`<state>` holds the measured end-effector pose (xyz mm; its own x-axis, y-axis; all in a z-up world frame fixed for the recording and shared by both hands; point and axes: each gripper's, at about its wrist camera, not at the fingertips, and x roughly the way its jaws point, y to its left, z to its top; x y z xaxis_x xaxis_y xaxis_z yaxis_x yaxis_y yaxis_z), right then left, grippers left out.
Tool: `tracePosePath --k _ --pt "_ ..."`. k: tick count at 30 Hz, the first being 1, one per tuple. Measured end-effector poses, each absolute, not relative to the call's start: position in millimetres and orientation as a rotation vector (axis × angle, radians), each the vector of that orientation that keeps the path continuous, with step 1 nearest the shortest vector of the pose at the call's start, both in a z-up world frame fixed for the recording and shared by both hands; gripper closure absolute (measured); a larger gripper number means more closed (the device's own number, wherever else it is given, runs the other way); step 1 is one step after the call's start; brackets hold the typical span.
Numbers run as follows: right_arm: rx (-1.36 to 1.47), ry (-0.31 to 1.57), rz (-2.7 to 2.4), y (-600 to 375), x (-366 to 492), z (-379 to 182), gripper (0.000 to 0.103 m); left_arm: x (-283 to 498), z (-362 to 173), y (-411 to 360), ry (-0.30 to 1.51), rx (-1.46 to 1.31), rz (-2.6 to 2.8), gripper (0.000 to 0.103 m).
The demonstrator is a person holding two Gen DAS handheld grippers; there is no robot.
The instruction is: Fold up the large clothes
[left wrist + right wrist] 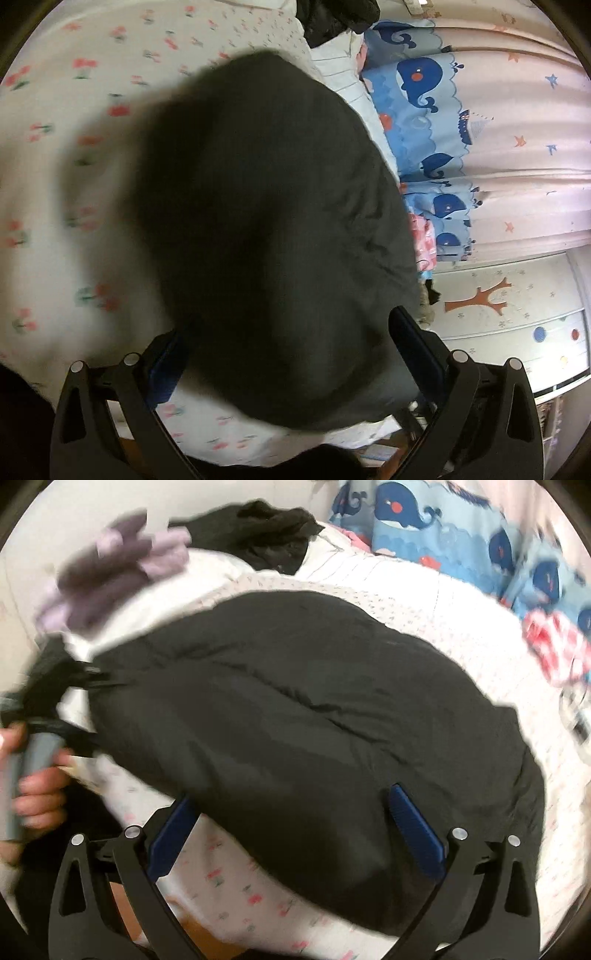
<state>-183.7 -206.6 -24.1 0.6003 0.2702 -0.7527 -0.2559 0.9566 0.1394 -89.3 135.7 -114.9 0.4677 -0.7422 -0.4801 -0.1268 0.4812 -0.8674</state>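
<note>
A large dark padded jacket lies bunched on the white floral bedsheet. It also fills the middle of the left wrist view, blurred. My right gripper is open, its blue-padded fingers wide apart on either side of the jacket's near edge, just above it. My left gripper is open too, fingers spread on both sides of the jacket's bulk. In the right wrist view the person's hand holds the left gripper's handle at the far left, close to the jacket's left end.
A purple garment and a black garment lie at the far side of the bed. A whale-print curtain hangs beside the bed. A red-and-white cloth lies at right. The bed's near edge shows wooden floor below.
</note>
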Motion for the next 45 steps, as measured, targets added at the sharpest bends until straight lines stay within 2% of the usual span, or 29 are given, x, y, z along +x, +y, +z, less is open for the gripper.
tracePosePath --k 3,7,12,14,17,19,21,23,25,26,27,29,31,33,35,37,39,41,44,45 --pt "0.397 0.813 0.297 -293 -222 -12 0.006 -91 -94 130 0.951 -0.986 -0.509 0.007" --pt "0.893 0.817 0.193 -402 -268 -64 0.006 -77 -122 124 1.078 -0.972 -0.49 0.008" --pt "1.138 0.855 0.251 -425 -274 -123 0.006 -86 -113 126 0.98 -1.013 -0.571 0.008" --pt "1.195 0.835 0.266 -426 -263 -139 0.006 -87 -116 125 0.996 -1.007 -0.561 0.008" --pt "1.289 0.725 0.277 -431 -255 -152 0.006 -90 -123 126 1.022 -1.013 -0.542 0.015" --pt "1.315 0.68 0.251 -434 -255 -155 0.006 -91 -120 128 0.993 -1.011 -0.553 0.026" --pt "1.323 0.66 0.222 -434 -253 -152 0.006 -91 -122 129 0.99 -1.025 -0.564 0.052" --pt "1.246 0.633 0.231 -428 -252 -133 0.019 -93 -124 133 0.977 -1.064 -0.579 0.064" --pt "1.122 0.645 0.197 -420 -244 -106 0.063 -98 -118 136 0.942 -1.069 -0.601 0.071" --pt "1.096 0.631 0.2 -419 -240 -94 0.072 -101 -114 139 0.912 -1.078 -0.619 0.074" --pt "1.073 0.609 0.201 -418 -238 -83 0.077 -104 -110 142 0.882 -1.095 -0.641 0.074" --pt "1.019 0.564 0.19 -415 -238 -66 0.079 -110 -105 146 0.859 -1.109 -0.668 0.074" --pt "0.982 0.591 0.148 -413 -239 -68 0.08 -111 -114 146 0.919 -1.127 -0.659 0.074" --pt "0.96 0.734 0.083 -414 -235 -97 0.078 -110 -129 143 1.013 -1.154 -0.625 0.061" --pt "1.021 0.816 0.064 -420 -241 -130 0.071 -112 -131 143 1.025 -1.155 -0.612 0.056" --pt "1.049 0.764 0.036 -429 -264 -135 0.059 -115 -122 141 1.015 -1.102 -0.607 0.046" --pt "1.012 0.692 -0.04 -436 -285 -121 0.057 -120 -115 138 1.005 -1.041 -0.578 0.036" --pt "0.918 0.641 -0.096 -434 -291 -97 0.056 -124 -110 135 0.994 -0.991 -0.536 0.032" --pt "0.703 0.584 -0.088 -410 -271 -38 0.047 -131 -101 131 0.967 -0.928 -0.488 0.029" --pt "0.625 0.584 -0.063 -395 -253 -20 0.04 -133 -97 130 0.959 -0.904 -0.472 0.029"
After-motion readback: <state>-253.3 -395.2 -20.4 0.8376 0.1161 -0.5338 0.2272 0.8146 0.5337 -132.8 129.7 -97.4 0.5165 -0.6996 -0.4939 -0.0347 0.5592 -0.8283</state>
